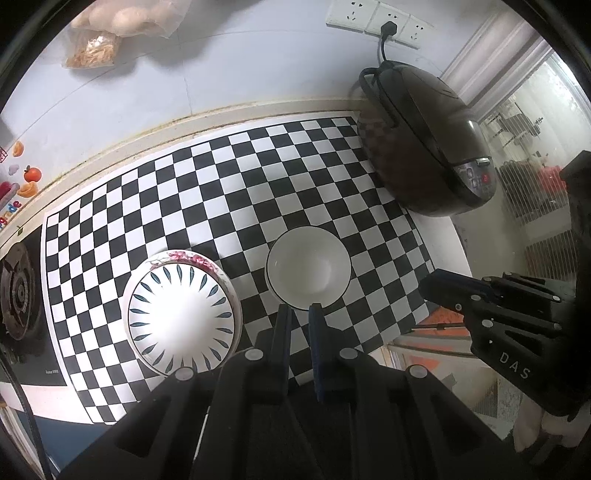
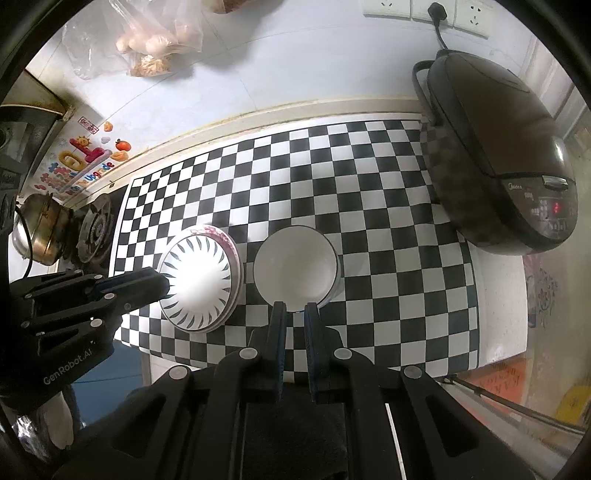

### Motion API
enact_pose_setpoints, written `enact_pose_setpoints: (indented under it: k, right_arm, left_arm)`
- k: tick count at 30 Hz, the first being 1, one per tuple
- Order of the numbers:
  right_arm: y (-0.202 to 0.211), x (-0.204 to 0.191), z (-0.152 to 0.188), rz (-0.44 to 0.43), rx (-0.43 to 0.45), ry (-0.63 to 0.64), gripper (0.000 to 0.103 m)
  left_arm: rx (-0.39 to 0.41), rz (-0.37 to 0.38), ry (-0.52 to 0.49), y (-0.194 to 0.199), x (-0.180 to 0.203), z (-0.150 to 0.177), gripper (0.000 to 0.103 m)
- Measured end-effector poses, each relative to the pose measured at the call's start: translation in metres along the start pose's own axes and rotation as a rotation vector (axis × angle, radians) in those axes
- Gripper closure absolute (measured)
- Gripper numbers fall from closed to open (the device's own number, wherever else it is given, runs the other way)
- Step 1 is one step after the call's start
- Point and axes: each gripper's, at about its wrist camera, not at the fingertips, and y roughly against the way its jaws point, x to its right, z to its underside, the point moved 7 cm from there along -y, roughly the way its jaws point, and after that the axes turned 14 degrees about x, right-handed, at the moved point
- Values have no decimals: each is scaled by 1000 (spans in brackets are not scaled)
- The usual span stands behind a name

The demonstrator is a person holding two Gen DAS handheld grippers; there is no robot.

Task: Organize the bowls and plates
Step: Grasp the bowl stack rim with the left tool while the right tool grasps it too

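A plain white bowl point(image 1: 308, 267) point(image 2: 295, 269) stands upright on the checkered mat point(image 1: 229, 184). Left of it a plate with blue leaf marks point(image 1: 181, 317) point(image 2: 199, 286) rests on a pink-flowered plate point(image 1: 192, 257). My left gripper point(image 1: 300, 308) hangs just short of the white bowl's near rim, jaws nearly closed and holding nothing. My right gripper point(image 2: 295, 306) sits at the white bowl's near rim, jaws narrow and empty. The left gripper also shows in the right wrist view point(image 2: 147, 286), its tip beside the leaf plate. The right gripper shows in the left wrist view point(image 1: 443, 286).
A dark rice cooker point(image 1: 424, 147) point(image 2: 498, 166) stands at the mat's right back, plugged into a wall socket point(image 1: 384, 22). A gas burner point(image 1: 18, 295) and a metal kettle point(image 2: 40, 229) are at the left. Bags of food point(image 2: 147, 40) hang on the wall.
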Motion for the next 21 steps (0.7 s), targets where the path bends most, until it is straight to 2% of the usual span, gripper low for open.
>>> enact_pose_setpoints:
  k: [4,5,6,7,9,10,12,14,21]
  right_arm:
    - [-2,3,3,3,-1,-9,92]
    - [-4,5,4,3,-6,-15,91]
    - [-7,8,6,2,-17,-30,84]
    - [-12,12,8,0,-28,-44,62]
    - [-22,18,13,-13,-47,-76,36]
    - [-30,23,15,-14,-60,-88,32]
    - [-46,30,20,-18,-88,-112,31]
    - [-65,37,24,-22,-101,-134,25]
    - [-142,68,39,-33,-162,-239,21]
  left_arm:
    - [-5,17,26,-6,-1,1,94]
    - [-6,20,39,-10,-3,1,91]
    - [-10,24,50,-16,-5,1,87]
    - [-21,27,55,-21,-6,1,85]
    - [-52,32,83,-41,-13,3,84]
    - [-62,34,94,-49,-15,4,84]
    - [-95,30,146,-75,-26,5,84]
    - [-136,33,196,-99,-35,6,84]
    - [-263,106,340,-168,-52,14,84]
